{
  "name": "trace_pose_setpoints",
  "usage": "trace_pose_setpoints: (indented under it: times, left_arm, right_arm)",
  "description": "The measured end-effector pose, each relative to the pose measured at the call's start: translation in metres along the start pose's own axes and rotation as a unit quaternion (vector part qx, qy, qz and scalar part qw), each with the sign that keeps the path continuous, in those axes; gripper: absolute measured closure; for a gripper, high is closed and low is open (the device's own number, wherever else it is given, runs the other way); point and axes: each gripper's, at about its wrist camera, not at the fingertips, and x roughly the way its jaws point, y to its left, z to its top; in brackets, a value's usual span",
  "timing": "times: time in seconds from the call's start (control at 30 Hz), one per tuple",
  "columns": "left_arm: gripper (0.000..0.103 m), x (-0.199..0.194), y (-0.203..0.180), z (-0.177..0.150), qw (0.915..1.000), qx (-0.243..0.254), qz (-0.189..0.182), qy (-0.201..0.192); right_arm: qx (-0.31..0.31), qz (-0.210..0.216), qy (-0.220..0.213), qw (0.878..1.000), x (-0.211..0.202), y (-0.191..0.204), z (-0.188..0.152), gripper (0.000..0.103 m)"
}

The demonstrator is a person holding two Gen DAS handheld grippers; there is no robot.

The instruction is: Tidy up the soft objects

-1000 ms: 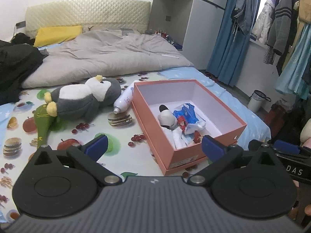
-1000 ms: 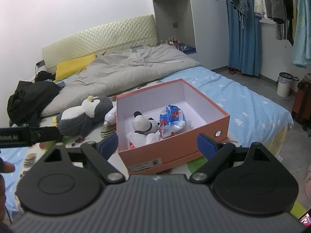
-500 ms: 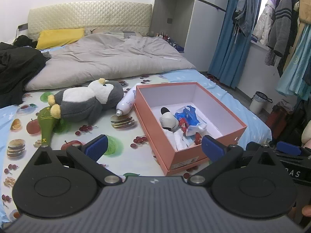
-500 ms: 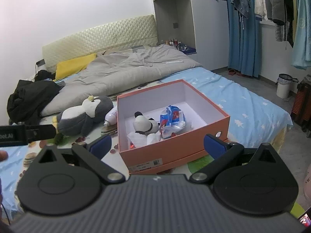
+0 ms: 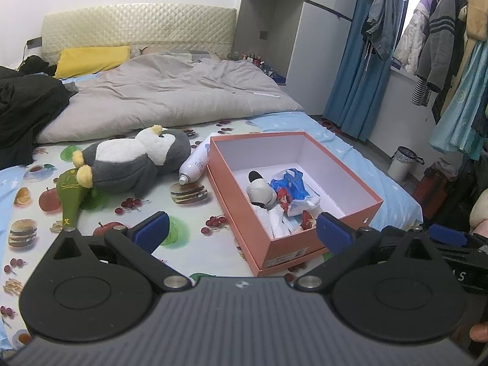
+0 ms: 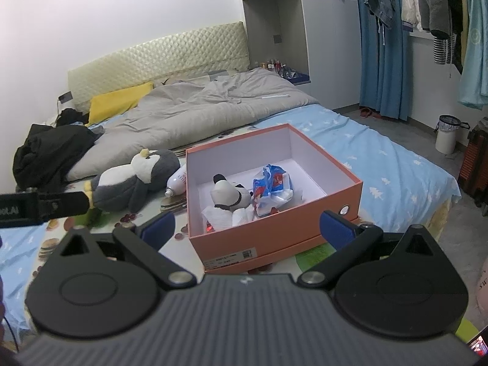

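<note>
An open orange box (image 5: 355, 183) (image 6: 274, 231) sits on the bed. It holds a small black-and-white plush dog (image 5: 260, 190) (image 6: 227, 193) and a blue-and-red soft packet (image 5: 291, 189) (image 6: 273, 186). A grey-and-white penguin plush (image 5: 134, 161) (image 6: 134, 180) lies on the sheet left of the box. My left gripper (image 5: 242, 233) is open and empty, held back over the sheet near the box's front corner. My right gripper (image 6: 247, 228) is open and empty, held in front of the box's near wall.
A white spray bottle (image 5: 196, 161) lies between the penguin and the box. A green bottle-shaped toy (image 5: 70, 195) lies by the penguin's feet. A grey duvet (image 5: 164, 97), yellow pillow (image 5: 91, 61) and black clothes (image 5: 24, 103) lie further back. A bin (image 6: 446, 134) stands on the floor at right.
Both grippers have drawn back and up a little from the bed, so the box and penguin look smaller. The right gripper's fingers have spread slightly wider. Nothing was picked up.
</note>
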Motion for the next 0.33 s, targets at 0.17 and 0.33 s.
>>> trace_pose_setpoints:
  times: [0.17, 0.33]
  left_arm:
    - [0.0, 0.0005, -0.0015, 0.0003, 1.0, 0.002, -0.001, -0.002]
    - [0.0, 0.0018, -0.0029, 0.0004, 1.0, 0.0, 0.001, 0.001]
  right_arm:
    - [0.003, 0.0, 0.002, 1.0, 0.001, 0.0002, -0.0013, 0.0]
    - [0.003, 0.0, 0.004, 1.0, 0.0025, -0.0001, -0.002, 0.0]
